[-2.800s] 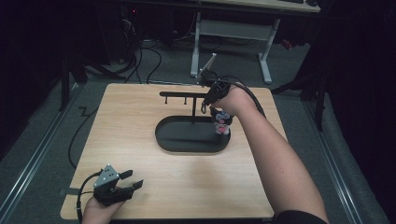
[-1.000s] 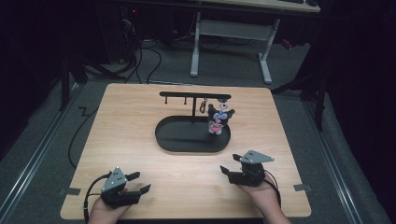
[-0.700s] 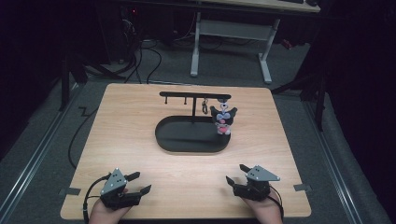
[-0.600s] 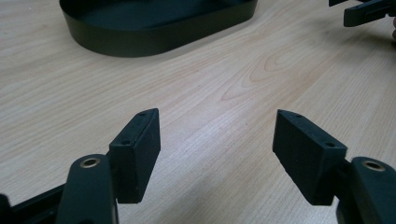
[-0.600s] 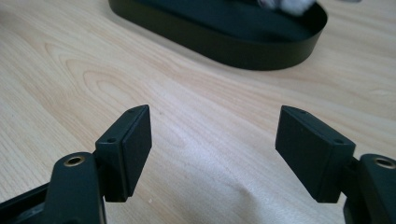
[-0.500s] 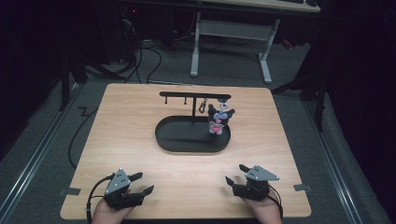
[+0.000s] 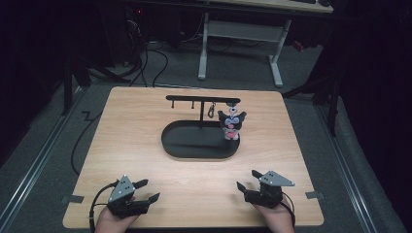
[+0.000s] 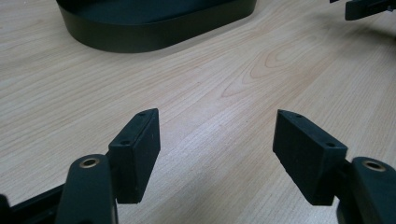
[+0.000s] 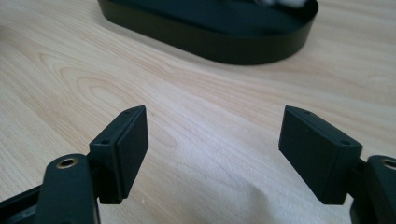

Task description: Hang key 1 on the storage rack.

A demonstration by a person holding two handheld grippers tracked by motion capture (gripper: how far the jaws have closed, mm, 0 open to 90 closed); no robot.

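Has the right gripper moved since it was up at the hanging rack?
Yes. The right gripper has come back from the rack to the table's near edge, jaws opening, empty.

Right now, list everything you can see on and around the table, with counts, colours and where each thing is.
table: one, light wood, centre
stand: one, black, oval base with a post and crossbar, middle of the table
toy: one, black, white and pink, hanging from the crossbar's right end over the base
keyring: one, metal, hanging from the crossbar left of the toy
desk: one, white legs, on the floor behind the table
cables: several, black, on the floor at back left
left tool: one, black, open, near left edge
right tool: one, black, open, jaws just widened, near right edge
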